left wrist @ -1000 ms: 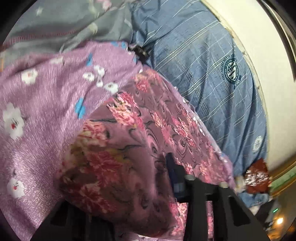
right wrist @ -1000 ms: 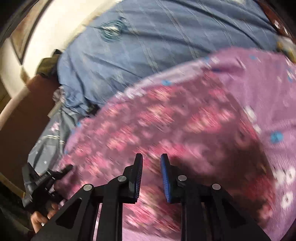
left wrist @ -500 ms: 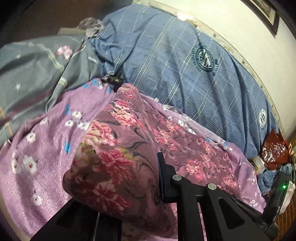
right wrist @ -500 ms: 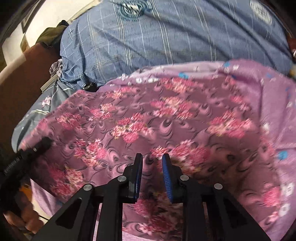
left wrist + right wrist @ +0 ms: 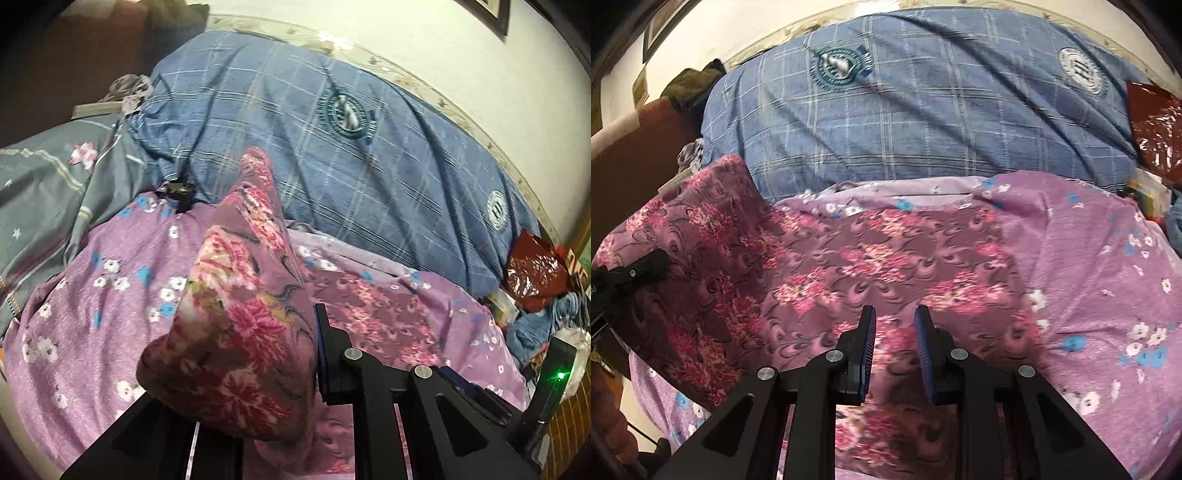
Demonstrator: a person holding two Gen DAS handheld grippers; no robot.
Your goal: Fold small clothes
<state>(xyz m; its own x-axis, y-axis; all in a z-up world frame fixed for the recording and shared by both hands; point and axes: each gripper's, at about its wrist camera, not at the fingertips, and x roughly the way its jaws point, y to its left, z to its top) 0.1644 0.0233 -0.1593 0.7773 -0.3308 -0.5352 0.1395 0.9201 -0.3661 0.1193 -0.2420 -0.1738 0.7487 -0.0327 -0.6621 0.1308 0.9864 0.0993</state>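
My left gripper pinches the mauve pink-flowered cloth, lifting one edge into a peak. My right gripper, jaws slightly parted, has cloth bunched between them, grip unclear. Only the left view shows the grey floral bedding.

Both tongs are matte black, built of angular strut-like arms with triangular cut-outs, and each arm carries a round silver screw head near its joint. The right tongs end in two narrow fingers faced with ribbed blue pads. On the left tongs only one blue-edged finger shows, and off to its right the other black unit shows a small green light.
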